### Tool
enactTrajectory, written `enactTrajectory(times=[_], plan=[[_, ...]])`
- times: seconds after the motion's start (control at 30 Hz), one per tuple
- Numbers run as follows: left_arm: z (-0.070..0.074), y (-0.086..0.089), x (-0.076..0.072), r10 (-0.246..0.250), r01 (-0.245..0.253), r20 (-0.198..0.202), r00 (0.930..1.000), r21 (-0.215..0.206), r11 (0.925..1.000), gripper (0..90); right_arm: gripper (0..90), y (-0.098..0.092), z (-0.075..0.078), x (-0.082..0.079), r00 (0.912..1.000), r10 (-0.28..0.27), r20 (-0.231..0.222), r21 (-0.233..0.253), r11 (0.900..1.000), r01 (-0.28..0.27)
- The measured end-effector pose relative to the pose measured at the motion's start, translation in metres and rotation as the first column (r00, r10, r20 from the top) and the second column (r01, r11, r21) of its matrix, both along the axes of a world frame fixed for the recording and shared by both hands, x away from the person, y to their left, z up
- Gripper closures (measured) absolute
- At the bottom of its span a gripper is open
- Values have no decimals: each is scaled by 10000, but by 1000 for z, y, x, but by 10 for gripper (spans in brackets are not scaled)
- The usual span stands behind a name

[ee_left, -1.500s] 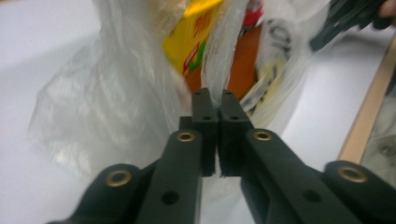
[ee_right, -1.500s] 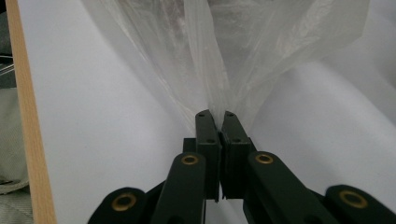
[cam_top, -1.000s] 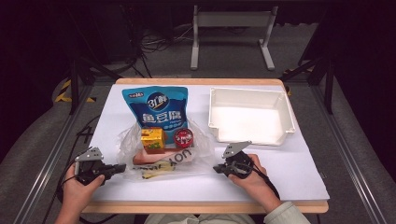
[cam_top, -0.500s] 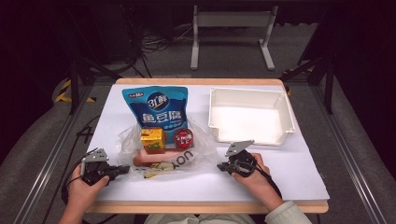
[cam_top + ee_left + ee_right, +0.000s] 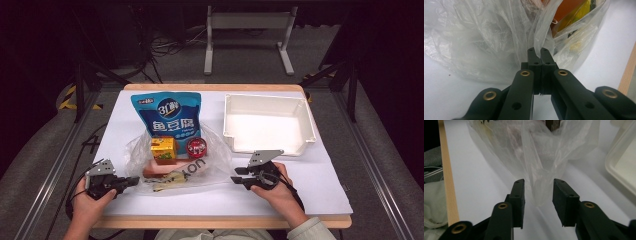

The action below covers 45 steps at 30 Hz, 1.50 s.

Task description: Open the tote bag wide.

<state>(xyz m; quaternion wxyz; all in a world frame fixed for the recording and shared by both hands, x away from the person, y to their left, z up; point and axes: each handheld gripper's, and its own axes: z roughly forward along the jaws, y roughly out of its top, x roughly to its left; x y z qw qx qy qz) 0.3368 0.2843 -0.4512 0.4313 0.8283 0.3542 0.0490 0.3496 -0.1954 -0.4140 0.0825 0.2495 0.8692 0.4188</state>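
High view: clear plastic bag (image 5: 175, 162) at lower centre, holding yellow box (image 5: 163, 149) and red can (image 5: 196, 147), white tray (image 5: 267, 122) to upper right. Left gripper (image 5: 131, 180) now closer in at bag's lower-left edge than a second ago; right gripper (image 5: 239, 179) hardly shifted

Left gripper view: left gripper (image 5: 537, 53) clamped on a fold of film – hold secured

Right gripper view: right gripper (image 5: 537, 191) spread wide, bag corner (image 5: 537, 195) between the jaws – ready to pinch

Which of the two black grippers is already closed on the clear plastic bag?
The left gripper: its jaws pinch the clear plastic bag. The right gripper stands open around a bag corner.
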Motion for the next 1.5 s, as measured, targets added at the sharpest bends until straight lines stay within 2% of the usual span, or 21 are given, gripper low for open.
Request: enactTrajectory(times=[0.13,0.3,0.4,0.5,0.53,0.73,0.83,1.03,1.33,1.5], plan=[[0,1,0,-44,45,84,10000,-51,10000,895,548,-1,11,-4,9990,-64,448,372,9993,47],[1,1,1,-55,56,82,10000,-128,9999,895,540,-3,34,-12,9923,-245,1216,1228,9924,94],[1,1,1,-95,96,102,9999,-111,9999,895,546,0,44,-16,9894,-35,1454,1796,9835,-230],[1,1,0,-64,65,78,9999,-118,9999,894,549,3,47,-18,9874,124,1577,1990,9790,-441],[1,0,0,-55,56,76,10000,-123,9999,894,549,9,49,-19,9854,325,1672,2152,9742,-687],[1,1,0,-87,88,132,9999,-90,9999,894,546,26,51,-16,9814,748,1768,2345,9652,-1158],[1,1,0,-130,132,173,9998,-89,9999,893,513,37,50,-13,9783,940,1848,2356,9621,-1370],[1,0,0,-102,104,125,9999,-112,9999,891,467,56,44,-6,9772,1013,1866,2531,9562,-1474],[0,-1,0,-141,142,135,9998,-91,9999,885,462,73,30,6,9783,1072,1771,2465,9575,-1495],[0,-2,-1,-175,176,124,9998,-50,9998,885,426,82,20,10,9832,1047,1497,2414,9604,-1390]])
